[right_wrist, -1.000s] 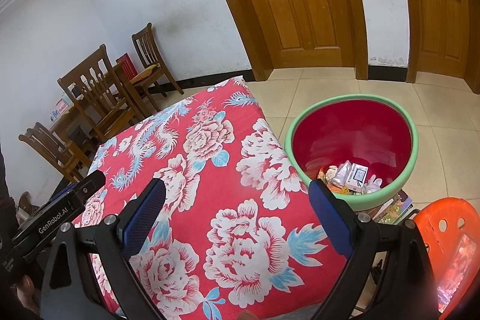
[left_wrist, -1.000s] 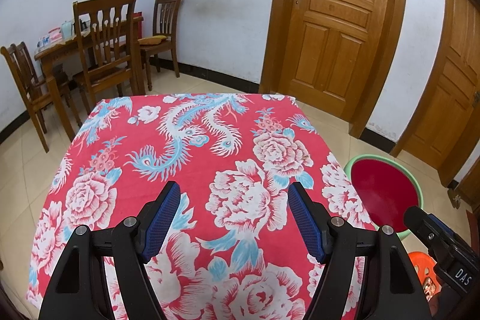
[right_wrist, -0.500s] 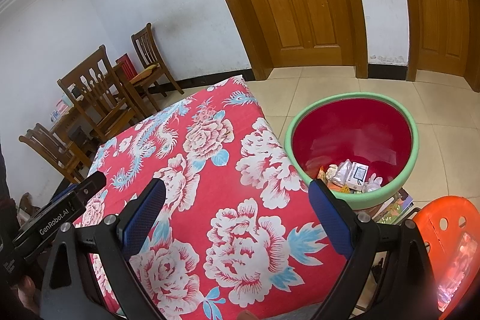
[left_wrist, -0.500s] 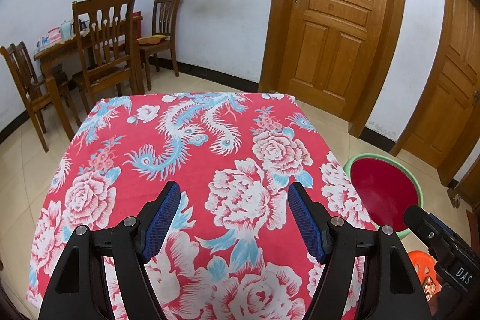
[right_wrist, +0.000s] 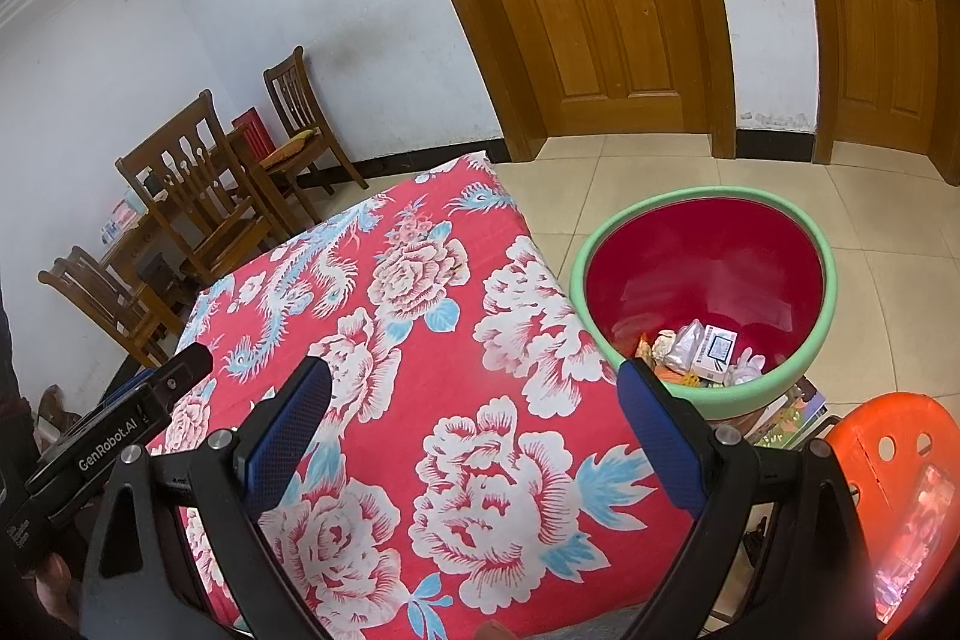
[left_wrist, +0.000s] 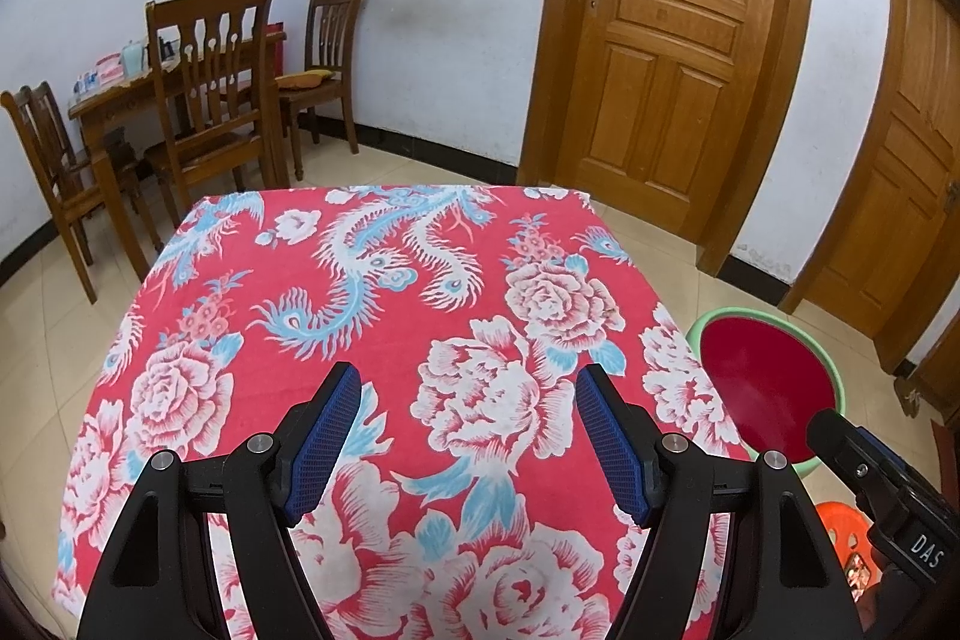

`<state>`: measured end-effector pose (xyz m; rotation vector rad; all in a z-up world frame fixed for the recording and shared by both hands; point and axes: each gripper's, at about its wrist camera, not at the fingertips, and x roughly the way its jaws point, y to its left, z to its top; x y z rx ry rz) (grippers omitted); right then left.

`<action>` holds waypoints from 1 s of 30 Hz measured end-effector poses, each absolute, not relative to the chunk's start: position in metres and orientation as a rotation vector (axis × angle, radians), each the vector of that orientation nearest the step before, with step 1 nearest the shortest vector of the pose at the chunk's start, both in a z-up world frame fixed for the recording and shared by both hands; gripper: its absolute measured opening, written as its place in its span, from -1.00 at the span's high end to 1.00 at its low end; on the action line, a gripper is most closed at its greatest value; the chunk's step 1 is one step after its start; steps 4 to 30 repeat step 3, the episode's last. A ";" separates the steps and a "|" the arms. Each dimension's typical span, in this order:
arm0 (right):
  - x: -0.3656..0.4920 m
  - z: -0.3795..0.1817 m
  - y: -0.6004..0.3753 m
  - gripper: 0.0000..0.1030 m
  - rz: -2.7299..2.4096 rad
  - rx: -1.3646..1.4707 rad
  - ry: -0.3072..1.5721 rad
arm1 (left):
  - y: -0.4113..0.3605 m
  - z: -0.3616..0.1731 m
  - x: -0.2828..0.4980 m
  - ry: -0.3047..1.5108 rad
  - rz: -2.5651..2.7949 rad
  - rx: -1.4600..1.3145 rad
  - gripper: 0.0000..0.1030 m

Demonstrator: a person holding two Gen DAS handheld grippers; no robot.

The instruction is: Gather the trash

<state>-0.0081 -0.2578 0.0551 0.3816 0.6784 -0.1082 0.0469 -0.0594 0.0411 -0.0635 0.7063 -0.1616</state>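
Note:
A green basin with a red inside (right_wrist: 822,280) stands on the floor right of the table; several pieces of trash (right_wrist: 702,349) lie at its bottom: wrappers and a small white box. The basin also shows in the left wrist view (left_wrist: 831,370). The table carries a red flowered cloth (left_wrist: 384,292) with no loose trash on it in either view. My left gripper (left_wrist: 468,388) is open and empty above the near part of the cloth. My right gripper (right_wrist: 474,388) is open and empty above the table's near right corner, left of the basin.
An orange plastic stool (right_wrist: 888,466) stands near right, with books or magazines (right_wrist: 786,418) on the floor by the basin. Wooden chairs (left_wrist: 210,94) and a wooden table (left_wrist: 120,100) stand at the far left. Two wooden doors (left_wrist: 672,40) line the back wall.
Both grippers stay open and almost still. The left wrist view has drifted slightly.

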 end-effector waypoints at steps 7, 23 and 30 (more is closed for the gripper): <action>-0.008 0.055 -0.258 -0.84 -0.109 0.383 0.679 | -0.058 0.041 0.047 0.708 -0.161 -0.064 -0.46; -0.008 0.055 -0.258 -0.84 -0.109 0.383 0.679 | -0.058 0.041 0.047 0.708 -0.161 -0.064 -0.46; -0.008 0.055 -0.258 -0.84 -0.109 0.383 0.679 | -0.058 0.041 0.047 0.708 -0.161 -0.064 -0.46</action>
